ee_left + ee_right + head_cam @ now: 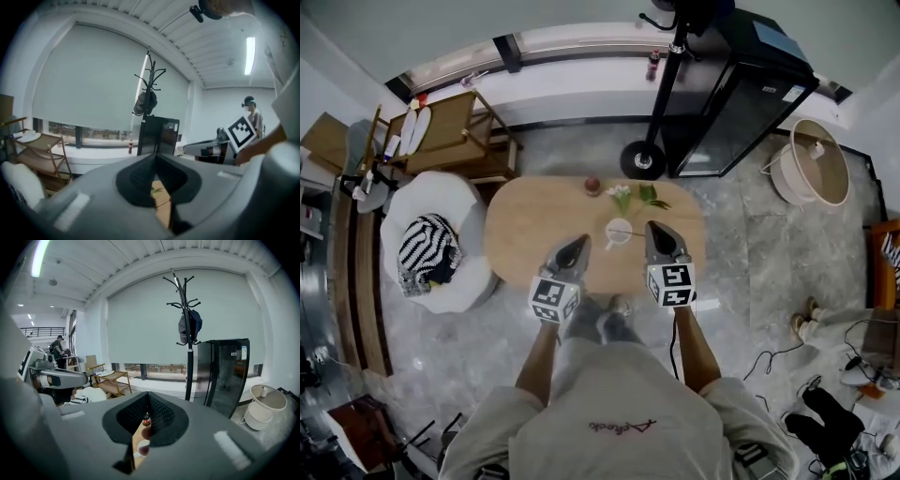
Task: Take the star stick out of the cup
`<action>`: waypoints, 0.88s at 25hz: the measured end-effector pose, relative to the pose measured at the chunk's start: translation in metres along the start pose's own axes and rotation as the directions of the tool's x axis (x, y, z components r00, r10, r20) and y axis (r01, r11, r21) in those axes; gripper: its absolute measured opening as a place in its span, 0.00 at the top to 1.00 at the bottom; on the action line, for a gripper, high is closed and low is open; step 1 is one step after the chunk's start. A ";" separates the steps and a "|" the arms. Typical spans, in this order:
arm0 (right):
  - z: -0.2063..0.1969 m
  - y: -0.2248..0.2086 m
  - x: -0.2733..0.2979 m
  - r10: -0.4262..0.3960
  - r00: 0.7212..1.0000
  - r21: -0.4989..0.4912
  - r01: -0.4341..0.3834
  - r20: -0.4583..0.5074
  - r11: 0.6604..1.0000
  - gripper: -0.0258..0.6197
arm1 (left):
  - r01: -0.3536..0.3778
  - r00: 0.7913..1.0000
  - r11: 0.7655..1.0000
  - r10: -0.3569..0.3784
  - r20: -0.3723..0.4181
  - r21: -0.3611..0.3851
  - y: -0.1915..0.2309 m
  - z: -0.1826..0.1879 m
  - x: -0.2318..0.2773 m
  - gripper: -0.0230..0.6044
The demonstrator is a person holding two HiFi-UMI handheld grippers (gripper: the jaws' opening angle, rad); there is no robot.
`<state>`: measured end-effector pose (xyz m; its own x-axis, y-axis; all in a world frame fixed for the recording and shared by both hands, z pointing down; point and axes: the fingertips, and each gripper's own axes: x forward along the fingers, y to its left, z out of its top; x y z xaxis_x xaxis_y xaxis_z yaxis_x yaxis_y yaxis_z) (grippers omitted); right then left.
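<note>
A white cup (619,232) stands on the oval wooden table (525,234), right of its middle, with a thin stick lying across its rim; the star end is too small to make out. My left gripper (580,242) hovers just left of the cup and my right gripper (654,227) just right of it, both over the near edge and apart from the cup. In the left gripper view the gripper (154,155) has its jaws together with nothing between them. The right gripper (147,393) is likewise shut and empty, with the cup (142,447) glimpsed below its tips.
Green leaves with pale flowers (630,195) and a small red object (592,186) lie at the table's far edge. A white armchair with striped cloth (429,249) sits left. A coat stand base (642,159), black cabinet (741,98) and round white stand (817,161) are beyond.
</note>
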<state>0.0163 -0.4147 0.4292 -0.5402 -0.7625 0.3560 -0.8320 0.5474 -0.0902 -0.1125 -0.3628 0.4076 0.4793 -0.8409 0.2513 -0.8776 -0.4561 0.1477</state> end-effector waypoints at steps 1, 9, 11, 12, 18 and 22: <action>-0.002 -0.001 0.007 -0.004 1.000 0.003 0.004 -0.005 1.000 0.96 | 0.001 1.000 1.000 -0.001 -0.005 -0.004 0.006 -0.003 0.004 0.96; -0.038 -0.021 0.049 -0.018 0.997 0.025 0.020 -0.074 1.000 0.96 | 0.018 0.998 0.999 -0.020 -0.067 -0.044 0.035 -0.043 0.042 0.96; -0.048 -0.028 0.056 -0.024 0.996 0.031 0.027 -0.089 0.999 0.96 | 0.023 0.996 0.998 -0.027 -0.081 -0.053 0.039 -0.054 0.051 0.96; -0.053 -0.032 0.060 -0.029 0.995 0.035 0.032 -0.095 0.999 0.96 | 0.025 0.996 0.998 -0.029 -0.085 -0.057 0.041 -0.059 0.055 0.96; -0.097 -0.045 0.066 -0.044 0.988 0.064 0.054 -0.150 0.997 0.96 | 0.033 0.991 0.996 -0.043 -0.124 -0.077 0.043 -0.094 0.072 0.96; -0.134 -0.046 0.070 -0.048 0.980 0.083 0.065 -0.193 0.994 0.96 | 0.020 0.988 0.996 -0.034 -0.153 -0.092 0.050 -0.124 0.075 0.96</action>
<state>0.0335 -0.4471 0.5826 -0.4650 -0.7069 0.5330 -0.8731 0.4658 -0.1439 -0.1193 -0.4128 0.5528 0.5048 -0.7702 0.3899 -0.8631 -0.4442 0.2401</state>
